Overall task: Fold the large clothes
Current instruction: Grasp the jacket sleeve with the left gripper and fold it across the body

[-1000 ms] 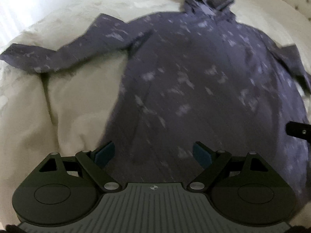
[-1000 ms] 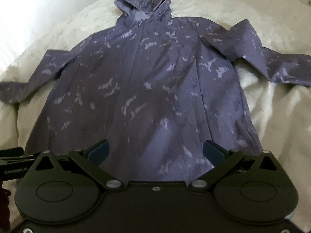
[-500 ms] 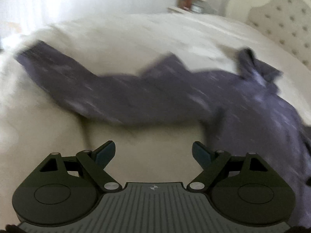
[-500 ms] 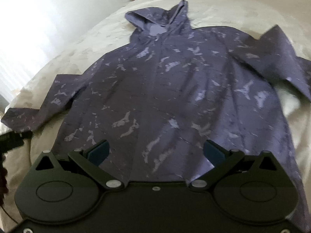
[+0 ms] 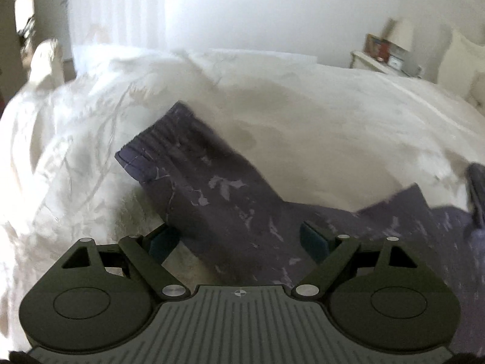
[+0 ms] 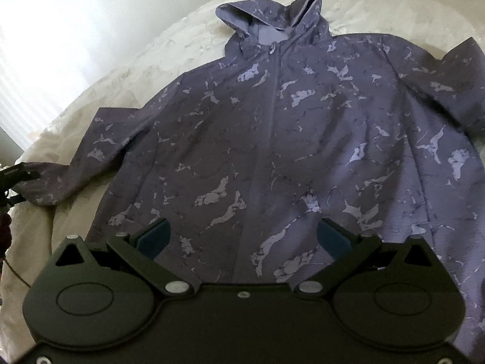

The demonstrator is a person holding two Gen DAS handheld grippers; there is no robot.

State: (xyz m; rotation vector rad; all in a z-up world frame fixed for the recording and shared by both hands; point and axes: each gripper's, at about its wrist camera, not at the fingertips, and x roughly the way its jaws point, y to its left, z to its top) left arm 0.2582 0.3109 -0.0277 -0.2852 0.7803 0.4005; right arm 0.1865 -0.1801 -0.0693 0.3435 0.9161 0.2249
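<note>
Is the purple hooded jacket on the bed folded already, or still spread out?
Spread out: the jacket lies flat, both sleeves extended sideways.

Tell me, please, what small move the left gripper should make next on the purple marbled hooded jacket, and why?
Probably lower the left gripper and close on the sleeve of the purple marbled hooded jacket. Its jaws stand open over the sleeve, which lies spread out on the cream bedspread, unfolded; the right gripper is open too.

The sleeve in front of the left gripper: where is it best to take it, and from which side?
Probably at the ribbed cuff, the sleeve's free end. It lies flat on the bed, pointing away from the jacket body, so come from beyond the cuff's open end, one finger under the edge. The left gripper is open, with its fingers either side of the sleeve further back.
</note>
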